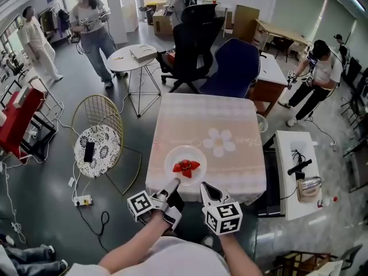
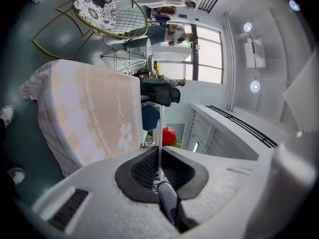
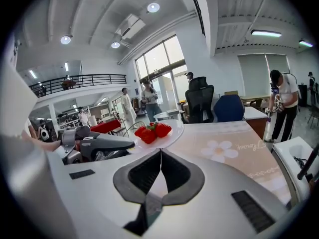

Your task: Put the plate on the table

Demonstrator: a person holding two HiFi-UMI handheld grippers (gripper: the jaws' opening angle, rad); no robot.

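Observation:
A white plate (image 1: 196, 154) with red strawberries (image 1: 186, 166) is over the near edge of the table (image 1: 218, 117), which has a pale pink flowered cloth. My left gripper (image 1: 174, 184) is shut on the plate's near rim. In the left gripper view the plate (image 2: 159, 128) shows edge-on as a thin white line between the jaws, with a strawberry (image 2: 169, 136) behind it. I cannot tell whether the plate rests on the cloth. My right gripper (image 1: 206, 187) is just right of the plate, shut and empty. The right gripper view shows the plate (image 3: 174, 129) ahead of the right gripper (image 3: 160, 153).
A black office chair (image 1: 192, 36) and a blue chair (image 1: 233, 68) stand at the table's far side. A gold wire chair (image 1: 98, 140) is to the left, a small round table (image 1: 132, 56) behind it, and a white side table (image 1: 293, 171) to the right. People stand around the room.

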